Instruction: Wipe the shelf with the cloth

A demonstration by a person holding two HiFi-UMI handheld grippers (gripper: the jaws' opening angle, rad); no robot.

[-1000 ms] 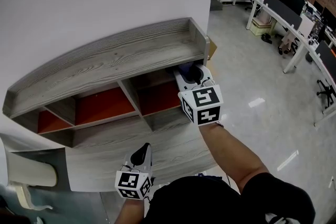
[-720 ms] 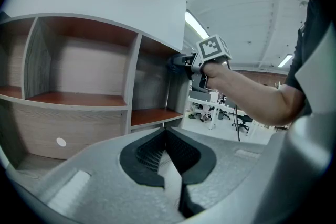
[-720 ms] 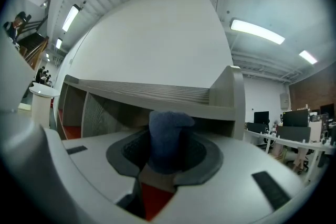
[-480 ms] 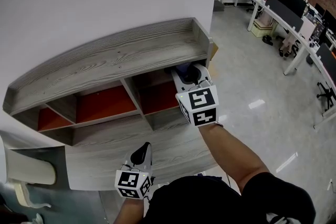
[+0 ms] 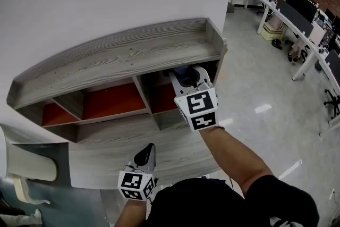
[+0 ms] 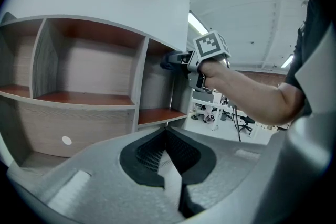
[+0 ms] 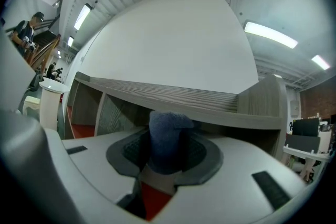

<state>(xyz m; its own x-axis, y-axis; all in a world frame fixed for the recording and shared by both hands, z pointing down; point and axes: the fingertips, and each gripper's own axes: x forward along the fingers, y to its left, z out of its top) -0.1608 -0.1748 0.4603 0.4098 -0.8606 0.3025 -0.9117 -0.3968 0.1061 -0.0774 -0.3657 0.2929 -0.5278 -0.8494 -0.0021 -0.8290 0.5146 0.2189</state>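
Cloth point(image 7: 167, 136), dark blue and bunched into a wad, sits pinched between the two pads of the right gripper point(image 5: 187, 78), whose jaws are closed on it. The wad stands up out of the pads and pokes past their tips, so fabric rather than plastic would meet the wood first. That seems to be why it is held this way.

The landmark here is the right-end compartment point(image 5: 162, 97) of the grey wooden shelf point(image 5: 122, 56). The cloth is at the mouth of that compartment, high up and just under the top board. Whether it touches the board's underside cannot be told. The right gripper reaches in from the front of the compartment, with its marker cube outside the opening. From this the wiping looks to be at the compartment's upper or inner surfaces, with the compartments further along the shelf probably not yet done.

The left gripper point(image 5: 148, 149) hangs well below and in front of that compartment, close to the person's body, over the shelf's broad lower board. Its pads meet at the tips with nothing between them, so it is empty and plays no part in the wipe. It is likely parked low to stay clear of the working arm. The cloth is well apart from its fingers.
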